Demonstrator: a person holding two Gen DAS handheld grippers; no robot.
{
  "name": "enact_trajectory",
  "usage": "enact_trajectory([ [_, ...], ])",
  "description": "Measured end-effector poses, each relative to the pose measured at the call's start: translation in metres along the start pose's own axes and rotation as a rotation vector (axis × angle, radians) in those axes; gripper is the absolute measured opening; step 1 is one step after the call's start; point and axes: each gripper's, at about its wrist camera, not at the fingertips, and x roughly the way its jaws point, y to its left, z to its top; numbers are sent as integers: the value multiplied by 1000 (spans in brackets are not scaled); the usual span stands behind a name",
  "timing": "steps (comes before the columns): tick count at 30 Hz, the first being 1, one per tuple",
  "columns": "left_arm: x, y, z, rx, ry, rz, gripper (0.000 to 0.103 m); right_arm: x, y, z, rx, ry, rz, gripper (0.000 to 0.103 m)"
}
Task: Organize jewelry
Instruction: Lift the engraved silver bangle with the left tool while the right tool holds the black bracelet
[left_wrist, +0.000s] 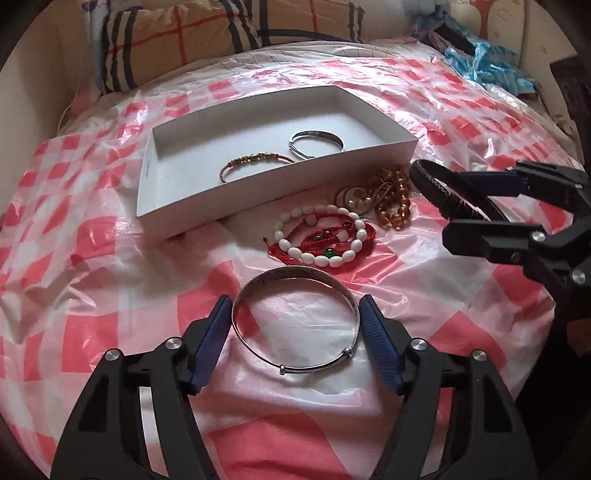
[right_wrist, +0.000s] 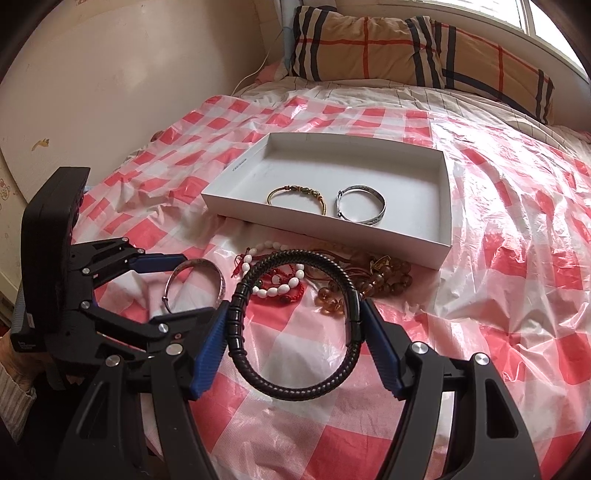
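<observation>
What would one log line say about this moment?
left gripper: closed on silver bangle | right gripper: holds black braided bracelet | white box: gold bracelet, silver cuff inside | bead pile: beside box

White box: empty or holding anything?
Not empty. The white box holds a gold beaded bracelet and a silver bangle; the rest lies outside.

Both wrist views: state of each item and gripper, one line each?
Left gripper: closed around wide silver bangle, pads at its sides.
Right gripper: shut on black braided leather bracelet, held up.
White shallow cardboard box: open, holds two pieces.
Gold beaded bangle: flat in box.
Small silver bangle: flat in box.
White bead bracelet: on bed, tangled with red cords.
Amber bead strand: heaped beside box.
</observation>
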Motion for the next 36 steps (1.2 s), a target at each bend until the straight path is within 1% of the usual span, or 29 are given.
enact_trajectory([
  [6,-6,0,1,-5,-33,6,66,0,0,0,1,-1,0,68],
  [17,-30,6,10,-62,-159,-7,66,-2,-2,1,4,-13,-2,68],
  [24,-42,9,14,-97,-223,-5,66,-5,-3,2,5,-25,-8,68],
  [36,-46,-2,21,-86,-267,-26,66,-7,-4,3,10,-38,-18,68],
])
